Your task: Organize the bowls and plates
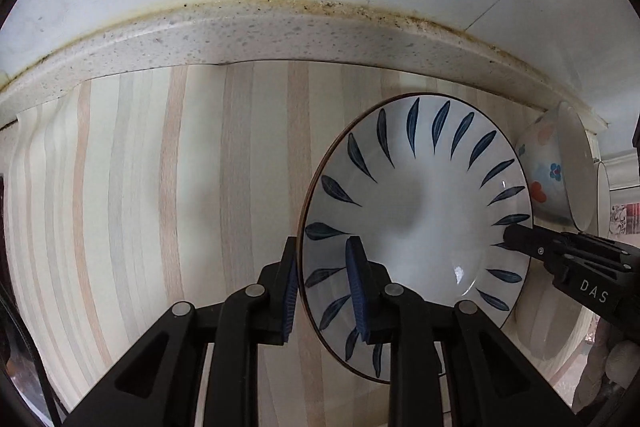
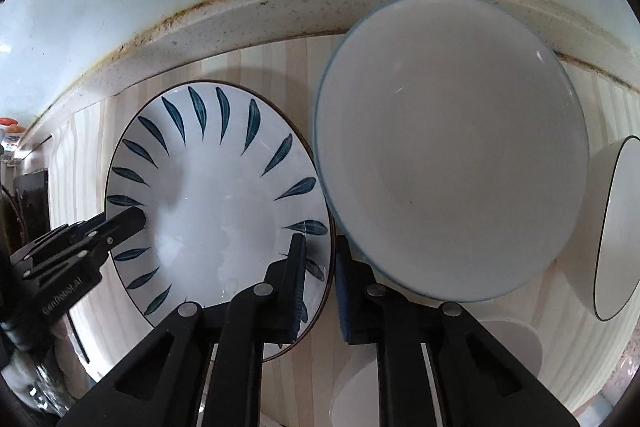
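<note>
- Left wrist view: your left gripper [image 1: 324, 287] is clamped on the leaf plate's [image 1: 416, 211] left rim, on striped counter [image 1: 160, 187]
- Your right gripper [image 2: 320, 279] pinches its right rim, w/ white bowl [image 2: 452, 147] just right

The left gripper [image 1: 322, 291] is black plastic with two long fingers and bumpy blue pads [image 1: 357, 291]. Round silver pins sit on its arms. The right gripper [image 2: 320, 283] looks the same, with white letters "DAS" and small silver screws on its side.

The leaf-rimmed plate [image 2: 216, 195] lies on the counter [image 2: 280, 67], left of the bowl [image 2: 452, 155].
</note>
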Available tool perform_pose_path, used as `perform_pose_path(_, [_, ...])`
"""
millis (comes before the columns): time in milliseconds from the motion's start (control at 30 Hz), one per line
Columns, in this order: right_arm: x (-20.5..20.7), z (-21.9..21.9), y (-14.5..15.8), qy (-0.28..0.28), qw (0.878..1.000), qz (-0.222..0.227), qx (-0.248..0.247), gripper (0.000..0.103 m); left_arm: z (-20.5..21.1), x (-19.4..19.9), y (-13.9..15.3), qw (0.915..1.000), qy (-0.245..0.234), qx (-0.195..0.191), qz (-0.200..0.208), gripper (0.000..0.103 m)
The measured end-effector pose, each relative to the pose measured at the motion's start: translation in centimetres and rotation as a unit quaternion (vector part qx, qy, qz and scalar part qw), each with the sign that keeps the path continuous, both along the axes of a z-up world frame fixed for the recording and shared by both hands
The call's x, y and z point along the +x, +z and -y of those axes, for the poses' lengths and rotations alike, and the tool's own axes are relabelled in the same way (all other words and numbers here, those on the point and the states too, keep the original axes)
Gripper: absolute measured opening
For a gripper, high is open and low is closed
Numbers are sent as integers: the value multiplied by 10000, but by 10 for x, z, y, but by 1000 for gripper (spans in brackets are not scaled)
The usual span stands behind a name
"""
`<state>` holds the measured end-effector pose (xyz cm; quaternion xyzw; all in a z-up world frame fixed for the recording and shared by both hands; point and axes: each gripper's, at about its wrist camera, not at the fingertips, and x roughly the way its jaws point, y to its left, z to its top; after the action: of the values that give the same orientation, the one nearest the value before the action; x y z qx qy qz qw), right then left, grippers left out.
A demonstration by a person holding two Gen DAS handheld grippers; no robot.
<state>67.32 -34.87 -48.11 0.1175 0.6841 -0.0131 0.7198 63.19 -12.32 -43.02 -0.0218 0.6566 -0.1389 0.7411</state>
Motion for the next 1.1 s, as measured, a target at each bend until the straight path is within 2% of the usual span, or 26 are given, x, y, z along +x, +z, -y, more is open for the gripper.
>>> perform_pose_path(333, [-15,8,13,72,9995,288,132,14,-1,-25,31,9994,10,0,342,20])
perform_pose_path(600, [-42,10,57,218,9982,504,240,14,-19,-69,74,9978,70,-94,656,20])
perform_pose_path(900, [-109,-2,94,221,9965,686,413,14,-37,-137,100,9964,-128,-51,840,20])
perform_pose_path(1100, [-170,-19,91,187,9969,605,473,14,-44,-179,94,9966,-153,-86,803,20])
